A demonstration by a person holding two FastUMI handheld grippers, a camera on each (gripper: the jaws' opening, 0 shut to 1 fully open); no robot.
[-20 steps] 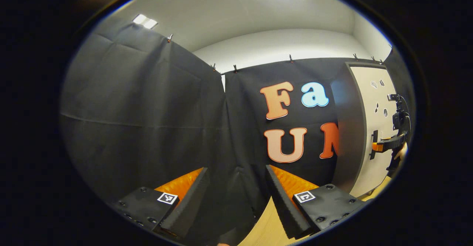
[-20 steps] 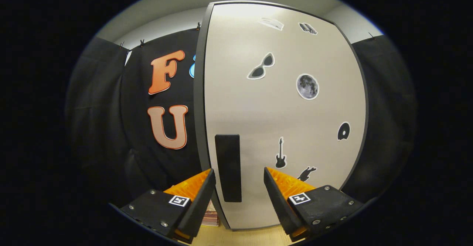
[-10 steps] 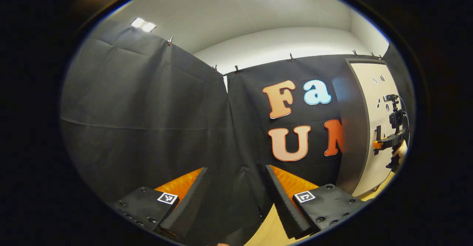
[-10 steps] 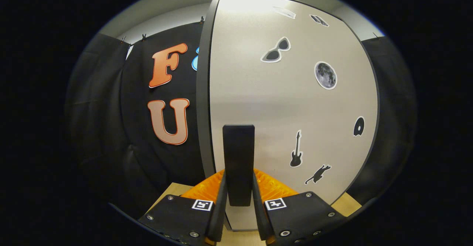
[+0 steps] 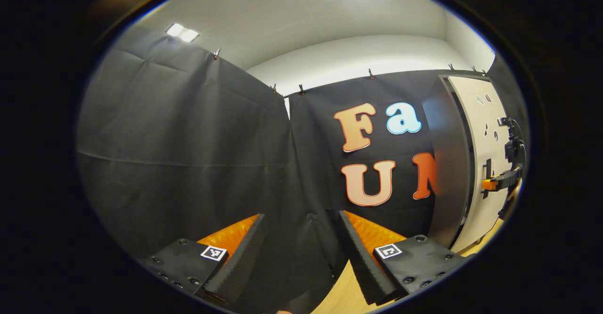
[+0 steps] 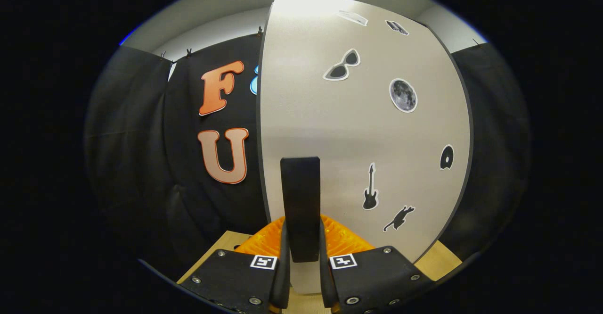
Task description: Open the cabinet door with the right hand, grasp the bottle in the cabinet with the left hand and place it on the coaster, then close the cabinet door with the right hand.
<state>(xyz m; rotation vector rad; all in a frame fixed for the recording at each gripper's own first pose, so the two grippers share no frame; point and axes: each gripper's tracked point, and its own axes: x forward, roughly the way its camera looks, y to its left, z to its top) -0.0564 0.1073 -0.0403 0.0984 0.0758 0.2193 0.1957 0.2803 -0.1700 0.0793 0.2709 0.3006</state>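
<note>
The cabinet door [image 6: 358, 130], pale with black stickers, faces me in the right gripper view. My right gripper [image 6: 301, 276] is shut on its black vertical handle [image 6: 300, 201], one finger pressing each side. In the left gripper view the cabinet [image 5: 447, 163] stands at the far right. Its door [image 5: 485, 135] is a crack ajar, with a dark gap along the grey side panel. The right gripper [image 5: 492, 183] is there on the handle [image 5: 487, 168]. My left gripper [image 5: 301, 257] hangs open, holding nothing, facing the black cloth wall.
Light wooden tabletop [image 6: 226, 245] runs under the cabinet and below the left gripper [image 5: 344, 290]. Black cloth walls [image 5: 188, 153] close in the booth to the left and behind. The cabinet's inside is hidden.
The right gripper moved up to the handle and shut on it. The door has since swung out slightly from the cabinet frame. The left gripper has hardly moved.
</note>
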